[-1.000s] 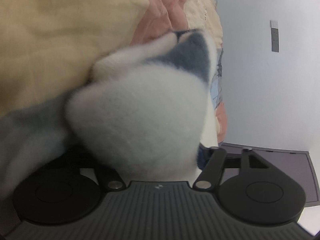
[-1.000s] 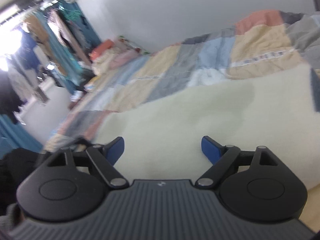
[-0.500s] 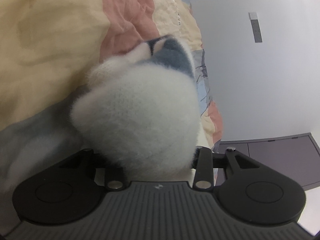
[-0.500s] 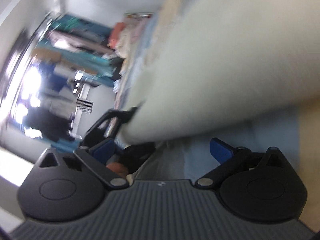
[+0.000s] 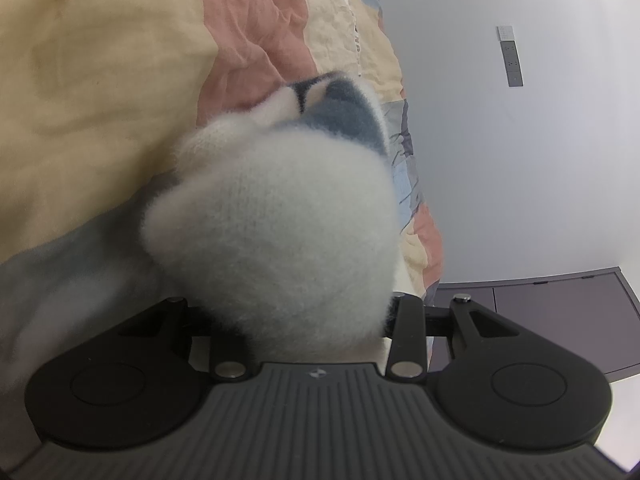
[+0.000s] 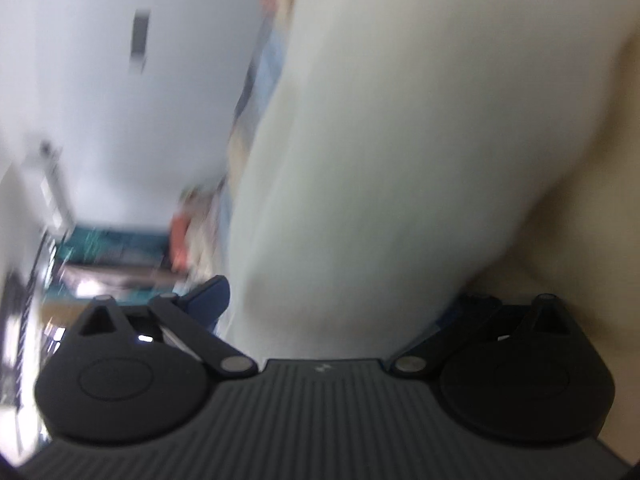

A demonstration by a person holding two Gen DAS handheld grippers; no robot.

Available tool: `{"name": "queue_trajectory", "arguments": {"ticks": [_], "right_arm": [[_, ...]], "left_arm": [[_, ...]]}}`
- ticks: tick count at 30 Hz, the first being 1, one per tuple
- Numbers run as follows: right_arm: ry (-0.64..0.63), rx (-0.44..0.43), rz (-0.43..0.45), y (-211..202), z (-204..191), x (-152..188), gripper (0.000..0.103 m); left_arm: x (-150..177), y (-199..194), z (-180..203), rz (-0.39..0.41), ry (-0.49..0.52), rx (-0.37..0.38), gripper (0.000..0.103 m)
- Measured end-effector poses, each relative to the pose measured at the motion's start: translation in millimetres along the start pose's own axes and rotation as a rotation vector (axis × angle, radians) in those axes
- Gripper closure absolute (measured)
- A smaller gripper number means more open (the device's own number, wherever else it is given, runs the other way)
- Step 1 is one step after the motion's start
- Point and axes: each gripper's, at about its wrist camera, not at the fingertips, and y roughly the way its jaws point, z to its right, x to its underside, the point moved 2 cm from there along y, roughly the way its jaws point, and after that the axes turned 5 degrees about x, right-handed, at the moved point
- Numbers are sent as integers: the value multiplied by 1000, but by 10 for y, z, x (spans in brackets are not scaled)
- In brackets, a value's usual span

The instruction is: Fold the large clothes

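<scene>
Covering most of the left wrist view, from the top left down the middle, is the patchwork quilt with its tan, pink and blue-grey squares. On top of it sits the fluffy white garment, which has a blue-grey part near its top. In the right wrist view the same pale garment fills the middle and right of the frame, but that picture is very blurry. A plain white wall takes up the right side of the left view, and a dark cabinet sits low on the right.

The left gripper is about half closed, and a thick bunch of the fluffy cloth sits between its arms. Its pads are hidden behind the fluff, so the squeeze itself cannot be seen, but it looks like it has hold of the bunch. The right gripper is spread as wide as it goes. The pale cloth lies between its arms, and nothing is pinched yet.

What could go wrong? The fluff is thick and soft, so I think the bunch could slip out of the left one if it is pulled hard. The right one could bite too little cloth, or grab the quilt under it too, because the two lie pressed together. Then the fold would come out crooked.

No box, basket or bag shows in either view, so nothing is inside anything
</scene>
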Motion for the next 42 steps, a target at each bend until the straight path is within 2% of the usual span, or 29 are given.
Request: {"name": "queue_trajectory", "arguments": {"ticks": [2,4,6,7,9,11,12,14,17,23,26,32,37,42], "right_arm": [[63,-12,44,-103,81,-69,1],[84,-23,41,-104,103,-86,2],[25,20,48,-83,45,-61,10],[-7,39,54,-62,9,-50,20],[-5,32,71,-42,11,-66,28],[12,25,84,-46,66,-115,41],[-2,24,87,-66,51,-119,44],[-54,22,100,-116,-16,-87,56],[-131,10,119,-213,-146,-73,63],[-248,-30,162,-473,-312,-46,64],[-285,-45,174,-648,-281,-77,65],[-263,-123,165,-945,-335,-326,65],[-255,-152,166,-1241,-374,-602,65],[-256,-195,190,-1538,-513,-1046,65]], "left_arm": [[-9,15,-3,0,2,2,59],[-23,30,1,-3,10,0,59],[-52,64,19,-13,30,-7,58],[-70,76,16,-15,31,-7,58],[-87,89,2,-15,21,-2,58],[-85,94,24,-13,42,-3,58],[-80,89,40,-10,52,-3,58],[-72,73,66,-3,66,4,59],[-62,33,100,0,97,15,59],[32,-155,161,7,95,48,59],[122,-217,231,-20,99,63,59],[296,-224,481,-46,43,92,59],[453,-78,1034,-71,110,113,59],[604,255,1739,-100,145,161,59]]}}
